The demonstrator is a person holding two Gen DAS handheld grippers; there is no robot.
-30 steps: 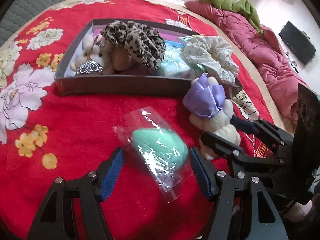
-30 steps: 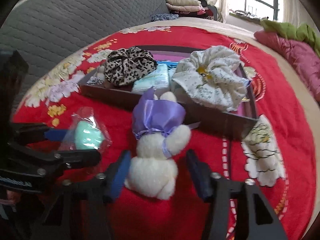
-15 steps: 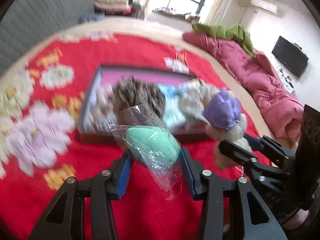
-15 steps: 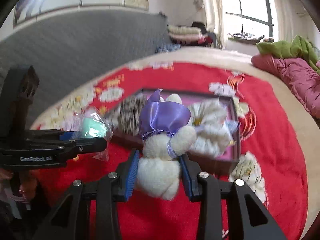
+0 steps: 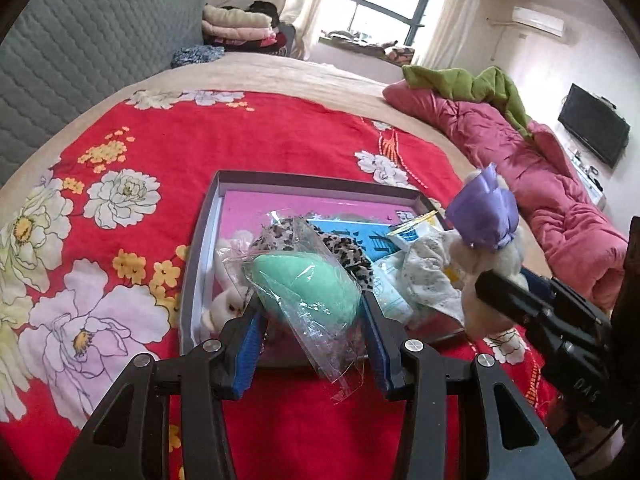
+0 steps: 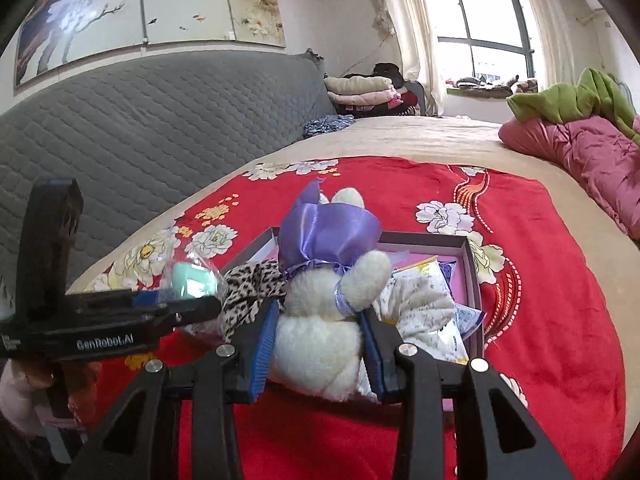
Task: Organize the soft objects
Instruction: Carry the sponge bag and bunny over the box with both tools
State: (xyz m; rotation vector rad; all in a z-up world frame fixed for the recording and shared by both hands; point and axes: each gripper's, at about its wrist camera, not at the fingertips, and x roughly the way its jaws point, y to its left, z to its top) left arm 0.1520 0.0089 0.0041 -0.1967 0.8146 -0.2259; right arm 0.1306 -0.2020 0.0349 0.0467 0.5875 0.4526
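Red floral bedspread (image 5: pixel 248 140), beneath both tongs. Shallow box (image 5: pixel 320 182), ahead of them, its contents partly hidden by the held goods. Left tongs (image 5: pixel 310 322) clamped on bagged mint sponge (image 5: pixel 308 284); right tongs (image 6: pixel 320 344) clamped on plush rabbit (image 6: pixel 320 332) in purple bow. Wall painting (image 6: pixel 152 8): right view only. Television (image 5: pixel 592 136): left view only.

A red floral blanket (image 5: pixel 248 140) covers the bed, against a grey quilted headboard (image 6: pixel 160 120). A pink quilt (image 5: pixel 520 168) with a green garment (image 5: pixel 472 84) lies alongside. Folded clothes (image 6: pixel 364 88) are stacked near the window (image 6: pixel 488 40). A television (image 5: pixel 592 136) hangs on the wall.
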